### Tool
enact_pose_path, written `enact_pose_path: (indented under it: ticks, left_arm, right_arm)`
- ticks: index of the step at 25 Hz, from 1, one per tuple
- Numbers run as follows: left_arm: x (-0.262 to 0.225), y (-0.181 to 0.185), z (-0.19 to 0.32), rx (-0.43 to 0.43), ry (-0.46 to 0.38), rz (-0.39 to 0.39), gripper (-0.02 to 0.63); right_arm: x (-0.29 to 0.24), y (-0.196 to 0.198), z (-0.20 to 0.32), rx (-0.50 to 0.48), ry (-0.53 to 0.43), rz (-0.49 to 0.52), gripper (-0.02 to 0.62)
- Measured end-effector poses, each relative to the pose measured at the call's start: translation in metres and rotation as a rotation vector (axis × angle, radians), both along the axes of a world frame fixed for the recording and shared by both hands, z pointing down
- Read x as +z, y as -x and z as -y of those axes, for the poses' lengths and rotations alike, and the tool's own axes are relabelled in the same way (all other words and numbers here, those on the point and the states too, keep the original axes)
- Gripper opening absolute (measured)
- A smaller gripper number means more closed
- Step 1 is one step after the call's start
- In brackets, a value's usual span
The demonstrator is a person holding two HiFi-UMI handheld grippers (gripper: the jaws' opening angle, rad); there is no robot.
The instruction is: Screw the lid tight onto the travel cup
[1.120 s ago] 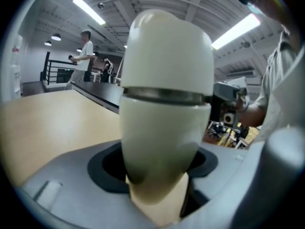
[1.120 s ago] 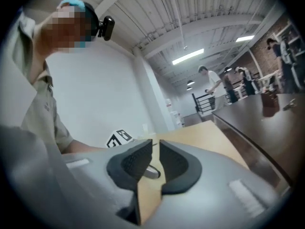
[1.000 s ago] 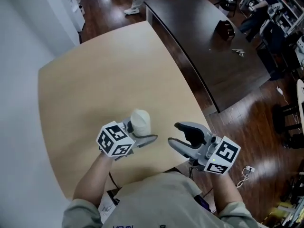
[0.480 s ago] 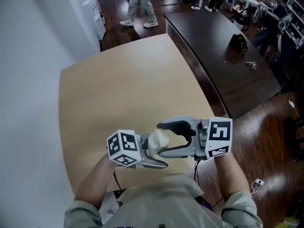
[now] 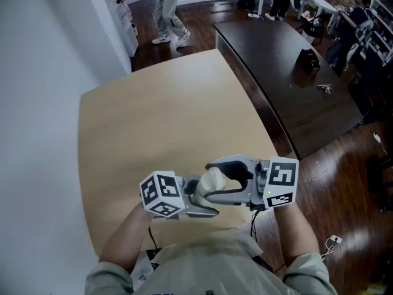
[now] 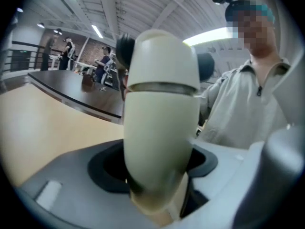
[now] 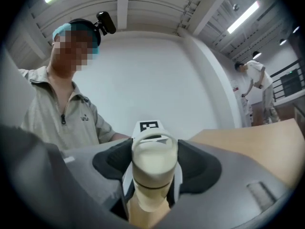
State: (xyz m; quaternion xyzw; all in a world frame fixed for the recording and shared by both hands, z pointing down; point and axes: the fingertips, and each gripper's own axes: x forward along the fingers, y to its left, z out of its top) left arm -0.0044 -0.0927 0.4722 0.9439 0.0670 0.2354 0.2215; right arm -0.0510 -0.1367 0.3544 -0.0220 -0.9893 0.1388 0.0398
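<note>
A cream travel cup (image 5: 207,184) with its domed lid (image 6: 164,56) on top is held above the near edge of the beige table (image 5: 159,121). My left gripper (image 5: 199,196) is shut on the cup's lower body (image 6: 159,128). Facing it from the right, my right gripper (image 5: 215,180) has one jaw on each side of the lid (image 7: 153,159). Its jaws have just been closing, and the pads meet the lid's sides. The cup's base is hidden between the left jaws.
A long dark table (image 5: 282,72) stands to the right across a strip of wooden floor. A white wall runs along the left. People stand at the far end of the room (image 5: 163,5). My own torso is directly below the grippers.
The grippers stood apart, the left holding the cup alone. They have since come together, the right one swinging in onto the lid end. Over the last half second, hardly any movement.
</note>
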Motion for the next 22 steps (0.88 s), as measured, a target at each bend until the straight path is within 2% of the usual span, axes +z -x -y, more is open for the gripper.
enact_pose_path:
  ticks: [1, 3, 5, 7, 9, 10, 12, 15, 17, 20, 22]
  left_arm:
    - [0.001, 0.002, 0.011, -0.068, -0.018, 0.005, 0.324]
    - [0.006, 0.007, 0.039, -0.256, -0.097, 0.040, 0.322]
    - [0.013, 0.012, 0.064, -0.470, -0.212, 0.111, 0.319]
    - [0.021, 0.014, 0.080, -0.641, -0.316, 0.205, 0.316]
    - [0.035, 0.017, 0.088, -0.748, -0.400, 0.294, 0.314]
    - [0.042, 0.019, 0.090, -0.771, -0.417, 0.319, 0.314]
    - [0.050, 0.017, 0.089, -0.758, -0.375, 0.297, 0.314]
    - [0.042, 0.010, 0.080, -0.665, -0.223, 0.147, 0.314]
    - [0.026, 0.006, 0.067, -0.557, -0.129, 0.025, 0.314]
    - [-0.004, 0.000, 0.036, -0.329, -0.003, -0.169, 0.314]
    - [-0.024, -0.001, 0.016, -0.185, 0.068, -0.271, 0.316]
  right_arm:
    - [0.002, -0.003, 0.010, 0.067, 0.014, 0.000, 0.291]
    - [0.010, -0.010, 0.032, 0.240, 0.072, 0.012, 0.291]
    - [0.021, -0.019, 0.055, 0.433, 0.174, 0.054, 0.291]
    - [0.032, -0.028, 0.073, 0.612, 0.288, 0.105, 0.291]
    - [0.045, -0.034, 0.083, 0.760, 0.371, 0.110, 0.291]
    - [0.052, -0.034, 0.085, 0.808, 0.394, 0.098, 0.291]
    - [0.059, -0.032, 0.084, 0.829, 0.402, 0.079, 0.291]
    - [0.045, -0.035, 0.076, 0.741, 0.362, 0.109, 0.312]
    - [0.024, -0.038, 0.066, 0.634, 0.295, 0.137, 0.333]
    - [-0.005, -0.038, 0.044, 0.410, 0.171, 0.140, 0.333]
    - [-0.018, -0.034, 0.026, 0.259, 0.109, 0.133, 0.333]
